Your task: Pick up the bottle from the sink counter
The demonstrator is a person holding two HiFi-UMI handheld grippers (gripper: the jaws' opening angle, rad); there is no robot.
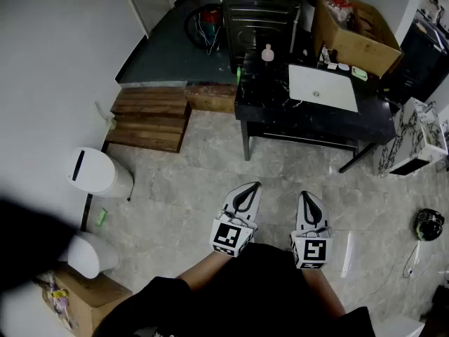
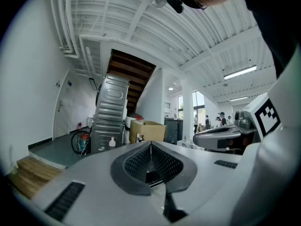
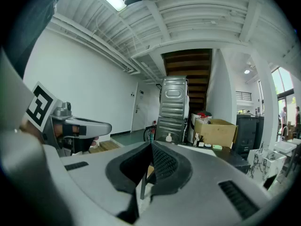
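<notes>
A small pale pump bottle (image 1: 267, 53) stands at the back left of the black sink counter (image 1: 273, 107), next to the white basin (image 1: 323, 88). The bottle also shows far off in the left gripper view (image 2: 112, 142) and in the right gripper view (image 3: 168, 137). Both grippers are held close to the person's body, well short of the counter, side by side over the tiled floor. My left gripper (image 1: 247, 196) is shut with nothing in it, its pads meeting at the tip (image 2: 150, 145). My right gripper (image 1: 309, 201) is likewise shut and empty (image 3: 151, 144).
An open cardboard box (image 1: 354, 30) sits at the counter's back right, and a ribbed metal appliance (image 1: 256, 12) stands behind the counter. Wooden steps (image 1: 151, 118) lie to the left, a white bin (image 1: 95, 173) by the wall, and a marble-patterned cabinet (image 1: 417, 139) at the right.
</notes>
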